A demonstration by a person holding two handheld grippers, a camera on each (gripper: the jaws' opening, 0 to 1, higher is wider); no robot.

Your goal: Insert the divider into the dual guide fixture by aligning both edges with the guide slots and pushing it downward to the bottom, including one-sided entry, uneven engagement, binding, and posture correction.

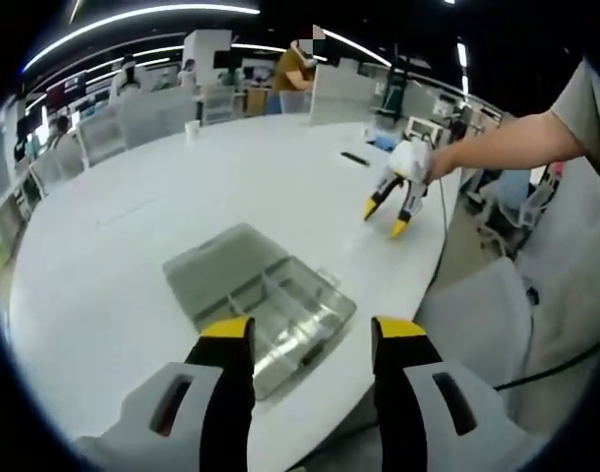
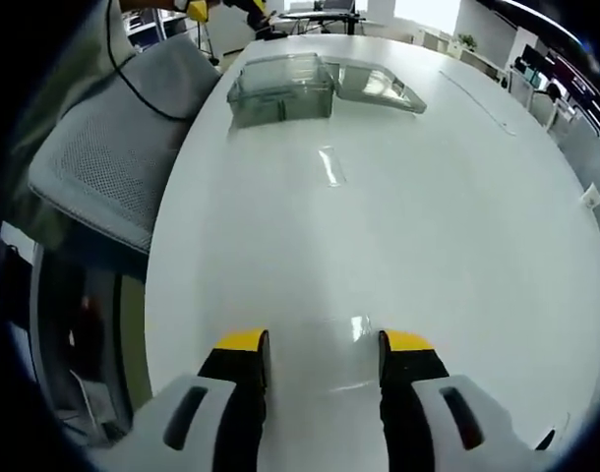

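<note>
A clear plastic compartment box [image 1: 280, 315] with its lid [image 1: 216, 258] folded open lies on the white table, just beyond my left gripper [image 1: 313, 336], which is open and holds nothing. In the right gripper view the same box [image 2: 280, 90] and lid [image 2: 379, 88] sit at the far end of the table. A small clear divider strip [image 2: 330, 165] lies flat on the table between the box and my right gripper [image 2: 326, 346], which is open and empty. From the left gripper view, the right gripper [image 1: 387, 216] hovers over the table's right side in a person's hand.
The white table [image 1: 182, 187] is large and round-edged. A grey mesh chair [image 2: 113, 138] stands at its edge beside the box. A small dark object [image 1: 354, 157] and a white cup [image 1: 192, 131] lie farther off. Chairs, desks and a person are behind.
</note>
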